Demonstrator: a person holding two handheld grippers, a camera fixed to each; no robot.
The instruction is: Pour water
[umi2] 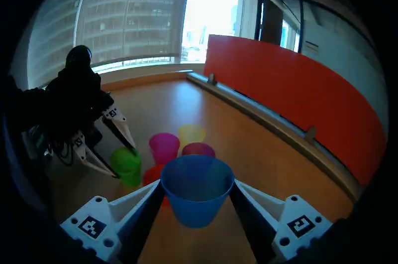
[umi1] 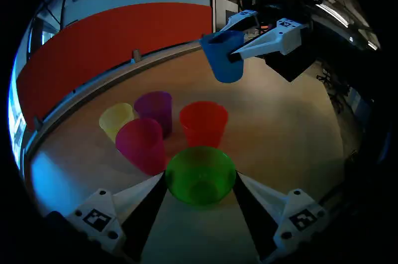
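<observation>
My left gripper (umi1: 200,184) is shut on a green cup (umi1: 200,174), held upright just above the wooden table. Beyond it stand a red cup (umi1: 203,122), a magenta cup (umi1: 142,143), a purple cup (umi1: 155,110) and a yellow cup (umi1: 116,119), close together. My right gripper (umi2: 197,193) is shut on a blue cup (umi2: 197,187), upright and raised. In the left gripper view, the blue cup (umi1: 223,56) hangs high above the table beyond the red cup, pinched by the right gripper (umi1: 234,47). In the right gripper view, the green cup (umi2: 126,165) sits left of the group, in the left gripper (umi2: 124,162).
A wooden table (umi1: 278,124) carries the cups, with a raised ledge and an orange partition (umi1: 114,40) along one side. A person in dark clothing (umi2: 74,94) holds the grippers. Large windows (umi2: 149,15) stand behind. Bare tabletop (umi2: 239,139) spreads around the cup group.
</observation>
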